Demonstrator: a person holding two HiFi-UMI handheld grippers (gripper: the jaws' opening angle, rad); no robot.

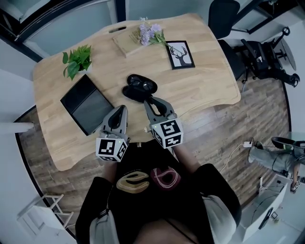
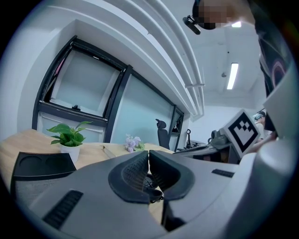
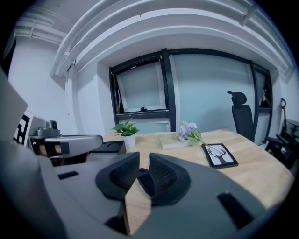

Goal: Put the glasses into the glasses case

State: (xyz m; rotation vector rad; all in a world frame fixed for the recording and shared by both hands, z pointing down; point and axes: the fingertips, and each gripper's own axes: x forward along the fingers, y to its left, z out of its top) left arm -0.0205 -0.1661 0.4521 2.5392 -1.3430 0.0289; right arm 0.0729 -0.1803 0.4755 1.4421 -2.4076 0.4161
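The black glasses case [image 1: 138, 88] lies open in the middle of the wooden table [image 1: 209, 86]. Something glinting like the glasses sits in its far half. My right gripper [image 1: 149, 100] reaches the case's near right edge. In the right gripper view its jaws [image 3: 144, 161] stand narrowly apart, and the dark case [image 3: 145, 179] fills the lower gap between the pads; they appear to grip it. My left gripper [image 1: 123, 108] hovers just short of the case's near left side. Its jaws [image 2: 149, 156] meet at the tips and hold nothing. The case [image 2: 153, 186] shows dimly past them.
A black tray [image 1: 86, 104] lies left of the left gripper, and a potted plant [image 1: 76, 59] stands beyond it. A framed deer picture [image 1: 181, 54] and a wooden board with purple flowers [image 1: 140, 38] lie farther back. An office chair [image 1: 224, 14] stands behind the table.
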